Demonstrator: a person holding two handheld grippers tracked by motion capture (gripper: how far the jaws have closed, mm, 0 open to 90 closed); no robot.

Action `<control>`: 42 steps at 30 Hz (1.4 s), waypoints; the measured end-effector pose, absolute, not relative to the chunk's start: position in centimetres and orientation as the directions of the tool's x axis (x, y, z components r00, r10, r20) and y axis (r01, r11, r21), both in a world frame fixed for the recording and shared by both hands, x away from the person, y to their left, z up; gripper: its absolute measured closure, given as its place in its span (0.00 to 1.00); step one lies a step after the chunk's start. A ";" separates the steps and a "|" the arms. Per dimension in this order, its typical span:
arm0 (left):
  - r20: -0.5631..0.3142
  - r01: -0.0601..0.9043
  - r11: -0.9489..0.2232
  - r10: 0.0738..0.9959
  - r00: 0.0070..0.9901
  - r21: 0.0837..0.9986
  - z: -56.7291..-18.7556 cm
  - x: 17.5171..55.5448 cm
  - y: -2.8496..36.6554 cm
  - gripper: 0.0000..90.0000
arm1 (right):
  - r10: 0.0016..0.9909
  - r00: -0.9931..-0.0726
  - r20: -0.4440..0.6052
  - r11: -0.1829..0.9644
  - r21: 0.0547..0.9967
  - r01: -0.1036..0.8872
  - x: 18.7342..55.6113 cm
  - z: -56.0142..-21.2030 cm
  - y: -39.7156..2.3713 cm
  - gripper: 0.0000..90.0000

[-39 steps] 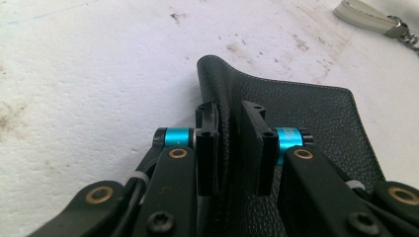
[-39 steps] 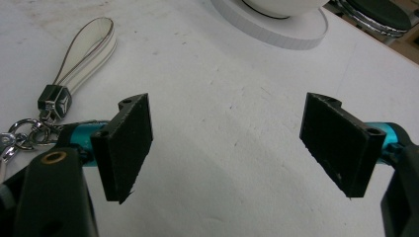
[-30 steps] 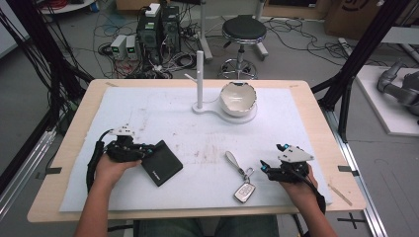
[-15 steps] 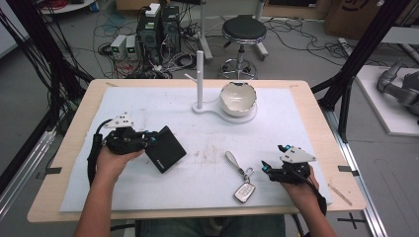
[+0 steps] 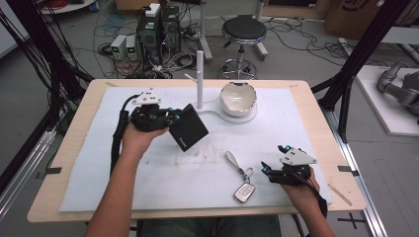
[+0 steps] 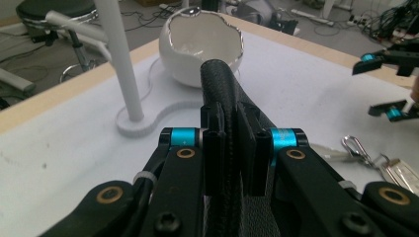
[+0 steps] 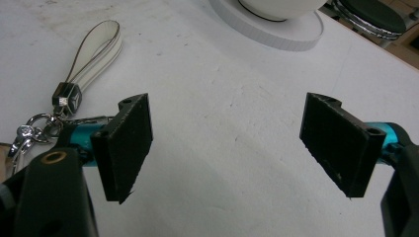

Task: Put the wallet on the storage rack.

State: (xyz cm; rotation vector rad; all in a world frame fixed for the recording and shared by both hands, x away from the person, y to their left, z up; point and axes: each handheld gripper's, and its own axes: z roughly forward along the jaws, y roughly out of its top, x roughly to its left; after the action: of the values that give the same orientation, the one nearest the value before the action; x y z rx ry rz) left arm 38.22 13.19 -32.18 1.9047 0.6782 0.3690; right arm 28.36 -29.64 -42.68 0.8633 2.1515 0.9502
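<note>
L tongs (image 5: 170, 117) clamped on black wallet (image 5: 188, 127), lifted off surface, just left of white bowl (image 5: 237, 98). R tongs (image 5: 272, 168) wide open, empty, right of key fob (image 5: 244, 191).

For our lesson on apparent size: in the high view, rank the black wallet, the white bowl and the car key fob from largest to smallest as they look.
1. Black wallet and white bowl: look about alike, and the wallet is lifted nearer the camera, so unranked.
2. Car key fob: smallest.

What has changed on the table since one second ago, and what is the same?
The left gripper, shut on the black wallet, carried it off the mat and away from the person, toward the white stand and bowl. The right gripper stayed open beside the key fob, which did not move.
</note>
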 end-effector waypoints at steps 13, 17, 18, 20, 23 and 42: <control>0.040 0.208 -0.358 0.576 0.816 0.910 -28.0 42.4 6.5 0.91 | 0.767 -0.587 -0.261 0.513 0.798 0.315 28.3 -42.8 -30.1 0.23; 0.060 0.190 -0.364 0.576 0.815 0.912 -27.0 43.7 4.8 0.91 | 0.764 -0.587 -0.267 0.518 0.797 0.312 28.1 -42.7 -30.0 0.23; 0.062 0.184 -0.361 0.574 0.817 0.914 -26.9 44.1 4.4 0.91 | 0.763 -0.589 -0.266 0.518 0.797 0.311 28.1 -42.7 -30.0 0.23; 0.073 0.177 -0.370 0.570 0.818 0.912 -26.6 45.1 3.5 0.91 | 0.761 -0.592 -0.265 0.518 0.796 0.311 28.2 -42.8 -30.0 0.23; 0.068 0.176 -0.359 0.573 0.817 0.916 -26.7 45.9 2.9 0.91 | 0.761 -0.593 -0.263 0.518 0.797 0.312 28.2 -42.9 -29.9 0.23; 0.095 0.184 -0.371 0.620 0.779 0.910 -30.0 51.0 -2.4 0.91 | 0.770 -0.585 -0.254 0.506 0.802 0.318 28.3 -42.9 -30.1 0.23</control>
State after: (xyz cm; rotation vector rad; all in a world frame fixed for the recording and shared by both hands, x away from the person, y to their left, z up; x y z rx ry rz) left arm 50.98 -2.45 -29.98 1.9310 0.6083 0.5252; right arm 28.28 -30.09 -42.86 0.8873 2.1445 0.9698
